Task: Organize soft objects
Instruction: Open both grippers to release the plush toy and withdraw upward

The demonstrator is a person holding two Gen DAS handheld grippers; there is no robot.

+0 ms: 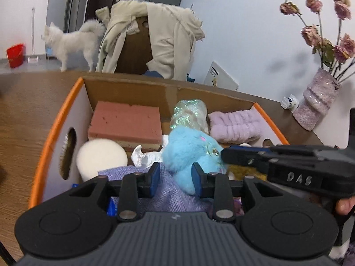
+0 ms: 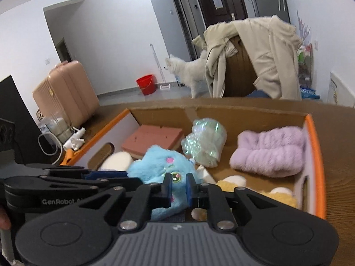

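Observation:
A blue plush toy (image 1: 190,150) lies in an orange-edged cardboard box (image 1: 55,130) on a wooden table. My left gripper (image 1: 176,176) grips the toy's lower end between its blue pads. My right gripper (image 2: 178,185) is shut on the toy (image 2: 155,166) from the other side; its arm enters the left wrist view (image 1: 288,161). In the box lie a pink sponge block (image 1: 126,122), a white round puff (image 1: 101,158), an iridescent mesh ball (image 1: 190,113), a lilac fluffy headband (image 1: 235,125), a purple cloth (image 1: 168,195) and a yellow plush (image 2: 255,190).
A pink vase (image 1: 315,102) with dried roses and a small bottle (image 1: 289,103) stand on the table at the right. A chair draped with a beige jacket (image 1: 155,37) stands behind the box. A white dog (image 1: 73,42), a red bucket (image 1: 15,55) and a pink suitcase (image 2: 66,90) are on the floor.

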